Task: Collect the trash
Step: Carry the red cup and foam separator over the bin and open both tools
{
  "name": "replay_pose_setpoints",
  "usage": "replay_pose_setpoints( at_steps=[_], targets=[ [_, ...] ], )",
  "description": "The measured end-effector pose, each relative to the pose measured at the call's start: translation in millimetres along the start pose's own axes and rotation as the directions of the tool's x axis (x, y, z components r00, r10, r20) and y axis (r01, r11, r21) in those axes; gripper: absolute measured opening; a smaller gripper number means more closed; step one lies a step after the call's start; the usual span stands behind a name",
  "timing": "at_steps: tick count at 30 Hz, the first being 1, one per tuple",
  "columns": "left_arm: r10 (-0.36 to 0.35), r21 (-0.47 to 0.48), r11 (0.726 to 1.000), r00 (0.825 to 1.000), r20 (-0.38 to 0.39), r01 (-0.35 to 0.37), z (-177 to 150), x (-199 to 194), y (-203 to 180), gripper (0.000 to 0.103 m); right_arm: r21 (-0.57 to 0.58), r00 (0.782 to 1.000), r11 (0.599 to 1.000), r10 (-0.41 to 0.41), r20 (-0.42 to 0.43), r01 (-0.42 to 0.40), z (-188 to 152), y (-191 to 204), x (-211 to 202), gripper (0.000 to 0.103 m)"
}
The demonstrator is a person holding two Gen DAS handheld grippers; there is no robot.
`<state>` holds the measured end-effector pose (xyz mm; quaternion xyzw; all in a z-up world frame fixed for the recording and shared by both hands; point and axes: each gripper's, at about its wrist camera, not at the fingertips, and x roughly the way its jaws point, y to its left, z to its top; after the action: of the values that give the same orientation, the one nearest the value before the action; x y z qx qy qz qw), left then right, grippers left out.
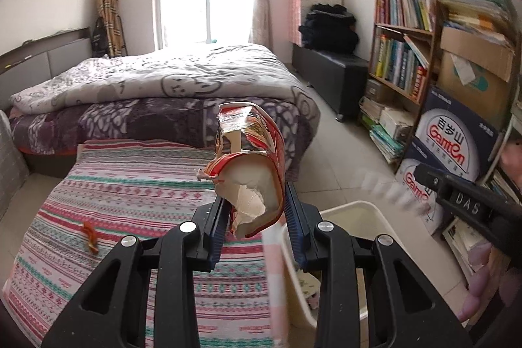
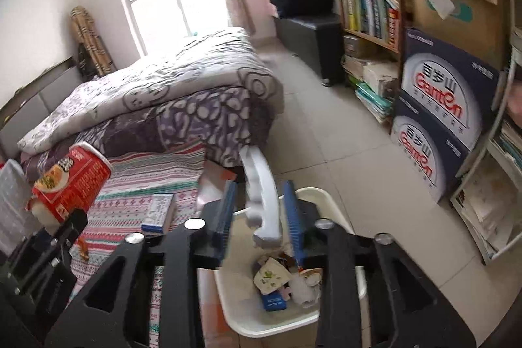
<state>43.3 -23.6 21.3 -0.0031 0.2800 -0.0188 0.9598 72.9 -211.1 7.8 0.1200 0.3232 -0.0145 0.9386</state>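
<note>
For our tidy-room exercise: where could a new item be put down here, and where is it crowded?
Free: the striped cloth between the orange scrap and the bed; the tiled floor between bed and blue cartons. Crowded: the white bin, already littered, and the floor under the bookshelf.

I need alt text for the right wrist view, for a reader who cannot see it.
The right gripper has a white foam piece between its parted jaws, above a white trash bin holding scraps. At left, the left gripper holds a red noodle cup.

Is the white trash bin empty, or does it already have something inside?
Not empty. The right wrist view looks down into the white bin, and its bottom holds several pieces of trash: crumpled paper and a small blue packet.
</note>
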Motion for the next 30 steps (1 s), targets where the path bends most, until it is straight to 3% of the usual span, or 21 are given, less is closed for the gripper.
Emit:
replay_pose_setpoints(
  at_steps=[9,23,26,30],
  targets=[
    [-0.050,0.037,0.998,0.998,-0.025,0.051,-4,18,-41,0.033,0.082,0.999,0.996,-0.043,0.024,0.041,8,-41,-8,0.062],
    [-0.131,0.081,0.987,0.988,-0.084,0.138,-8,48,-100,0.037,0.216,0.996,0.975,-0.071,0.053,0.058,18,-92,-23,0.078],
    [-0.144,0.067,0.986,0.985,-0.098,0.151,-10,53,-104,0.055,0.227,0.995,0.972,-0.078,0.058,0.063,19,-96,-26,0.081],
    [-0.151,0.062,0.985,0.982,-0.110,0.158,-12,57,-106,0.059,0.233,0.995,0.970,-0.080,0.060,0.064,20,-98,-25,0.084]
  ],
)
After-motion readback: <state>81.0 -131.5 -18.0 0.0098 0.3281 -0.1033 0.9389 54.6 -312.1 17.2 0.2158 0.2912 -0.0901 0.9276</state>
